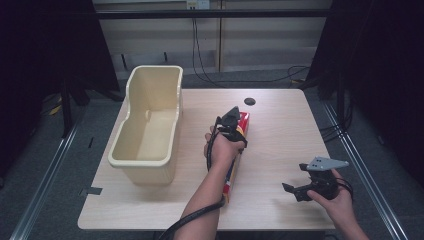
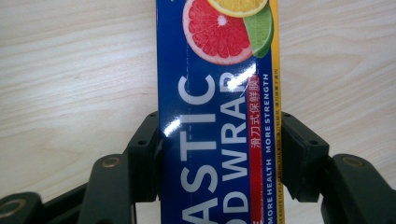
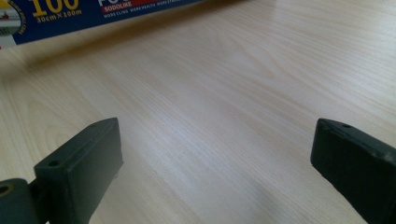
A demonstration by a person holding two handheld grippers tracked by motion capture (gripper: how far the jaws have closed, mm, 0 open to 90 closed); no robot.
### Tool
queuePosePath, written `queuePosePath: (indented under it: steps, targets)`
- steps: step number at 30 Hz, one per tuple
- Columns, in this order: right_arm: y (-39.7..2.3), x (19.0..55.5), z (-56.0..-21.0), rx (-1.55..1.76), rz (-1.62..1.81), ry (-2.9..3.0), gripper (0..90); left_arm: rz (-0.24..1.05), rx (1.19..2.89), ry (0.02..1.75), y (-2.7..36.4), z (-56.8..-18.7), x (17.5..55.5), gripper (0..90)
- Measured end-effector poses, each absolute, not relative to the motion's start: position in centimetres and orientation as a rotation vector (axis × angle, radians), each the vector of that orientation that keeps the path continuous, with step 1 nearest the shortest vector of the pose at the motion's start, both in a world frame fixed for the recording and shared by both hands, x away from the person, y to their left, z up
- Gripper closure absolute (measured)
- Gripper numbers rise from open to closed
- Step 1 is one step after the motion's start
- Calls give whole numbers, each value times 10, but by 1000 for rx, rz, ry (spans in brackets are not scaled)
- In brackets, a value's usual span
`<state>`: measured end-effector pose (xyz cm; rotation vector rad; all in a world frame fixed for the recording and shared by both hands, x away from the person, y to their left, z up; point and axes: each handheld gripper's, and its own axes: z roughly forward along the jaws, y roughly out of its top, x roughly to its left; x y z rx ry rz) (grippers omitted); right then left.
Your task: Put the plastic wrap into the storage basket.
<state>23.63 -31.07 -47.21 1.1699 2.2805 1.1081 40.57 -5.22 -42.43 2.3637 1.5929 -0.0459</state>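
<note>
bare table (image 3: pixel 224 116) lies between the right gripper's (image 3: pixel 215 163) spread jaws; the plastic wrap box (image 3: pixel 93 14) bars the way ahead-left. the box fills the left gripper's (image 2: pixel 219 154) gap.

The high view looks forward and down over the whole table (image 1: pixel 280 130). The left gripper view looks straight down, very close, on the plastic wrap box (image 2: pixel 217 116) near the table's middle. The right gripper view skims low across the near right part, catching that box's end (image 3: pixel 70 16).
</note>
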Motion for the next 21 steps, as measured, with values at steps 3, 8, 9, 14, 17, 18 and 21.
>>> queuePosePath:
  steps: [3, 8, 9, 14, 17, 18, 21]
  targets:
    - [-311, 237, -473, 1167, 1111, 2288, 21, -46, 2381, 1585, -49, -417, 407, 416]
    - [-311, 237, -472, 1165, 1110, 2278, 19, -51, 2386, 1586, -44, -403, 409, 416]
    - [-310, 237, -472, 1168, 1110, 2278, 20, -55, 2377, 1589, -43, -400, 409, 416]
    - [-311, 237, -472, 1170, 1111, 2276, 19, -60, 2351, 1609, -37, -385, 411, 415]
    - [-311, 237, -472, 1168, 1112, 2276, 19, -46, 2371, 1605, -32, -377, 412, 416]
    - [-311, 237, -472, 1171, 1112, 2277, 20, -43, 2381, 1603, -30, -374, 412, 416]
    - [-311, 237, -471, 1167, 1114, 2280, 19, -56, 2363, 1616, -26, -363, 413, 415]
